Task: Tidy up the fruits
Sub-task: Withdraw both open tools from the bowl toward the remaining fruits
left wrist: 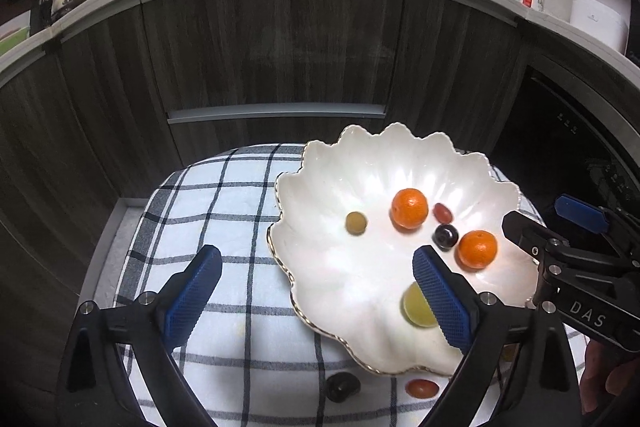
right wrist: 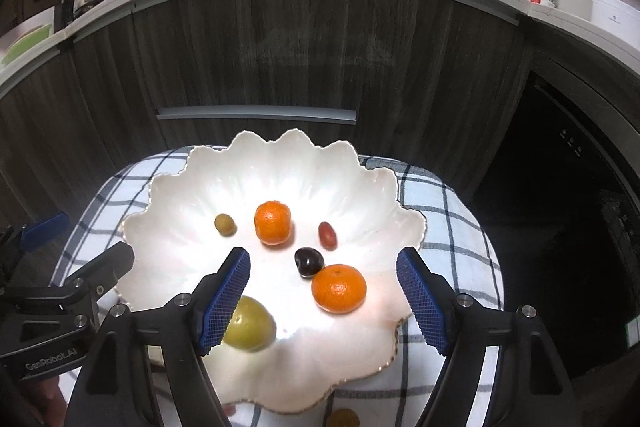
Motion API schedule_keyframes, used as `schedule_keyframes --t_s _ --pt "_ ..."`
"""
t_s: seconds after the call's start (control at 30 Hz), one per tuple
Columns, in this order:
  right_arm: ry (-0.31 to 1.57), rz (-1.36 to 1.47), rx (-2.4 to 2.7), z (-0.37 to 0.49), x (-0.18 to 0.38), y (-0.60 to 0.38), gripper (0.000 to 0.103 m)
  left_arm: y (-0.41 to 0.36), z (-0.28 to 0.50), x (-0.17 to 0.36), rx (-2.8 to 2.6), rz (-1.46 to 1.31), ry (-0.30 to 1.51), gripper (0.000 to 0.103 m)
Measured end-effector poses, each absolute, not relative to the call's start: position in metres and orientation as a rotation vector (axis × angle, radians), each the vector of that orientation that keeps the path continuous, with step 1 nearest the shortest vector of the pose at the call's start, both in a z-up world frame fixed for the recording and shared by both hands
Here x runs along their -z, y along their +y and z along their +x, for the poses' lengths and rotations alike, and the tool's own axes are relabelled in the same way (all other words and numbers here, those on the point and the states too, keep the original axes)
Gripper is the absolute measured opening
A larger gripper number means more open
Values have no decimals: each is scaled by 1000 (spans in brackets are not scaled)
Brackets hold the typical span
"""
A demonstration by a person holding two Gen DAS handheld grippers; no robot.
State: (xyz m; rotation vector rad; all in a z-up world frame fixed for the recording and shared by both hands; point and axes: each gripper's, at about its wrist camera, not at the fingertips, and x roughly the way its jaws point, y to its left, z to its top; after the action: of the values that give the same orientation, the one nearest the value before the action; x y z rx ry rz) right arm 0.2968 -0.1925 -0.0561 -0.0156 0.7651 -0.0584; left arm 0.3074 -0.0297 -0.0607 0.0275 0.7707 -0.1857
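Both tools hang wide open and empty: left tool [left wrist: 316, 301], right tool [right wrist: 322, 301]. Six fruits already lie in the scalloped white ceramic bowl [right wrist: 168, 223]. A red grape [left wrist: 421, 388] near the tabletop's near edge likely needs collecting next.

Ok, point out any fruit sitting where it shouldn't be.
Three pieces lie off the white scalloped dish, on the checked cloth at its near edge: a dark fruit, a red one, and a yellowish one. Nothing looks spilled or damaged.

"DAS" on right gripper [left wrist: 538, 223], "GenRobot.AI" on left gripper [right wrist: 86, 245]
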Motion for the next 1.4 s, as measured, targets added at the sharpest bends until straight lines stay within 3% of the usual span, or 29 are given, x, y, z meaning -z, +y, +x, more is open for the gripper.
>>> schedule_keyframes --t_s 0.47,1.4 --pt "719 -4 57 250 33 -195 77 -32 264 39 193 27 734 98" --pt "703 13 114 187 49 -215 77 -48 210 56 245 62 721 97"
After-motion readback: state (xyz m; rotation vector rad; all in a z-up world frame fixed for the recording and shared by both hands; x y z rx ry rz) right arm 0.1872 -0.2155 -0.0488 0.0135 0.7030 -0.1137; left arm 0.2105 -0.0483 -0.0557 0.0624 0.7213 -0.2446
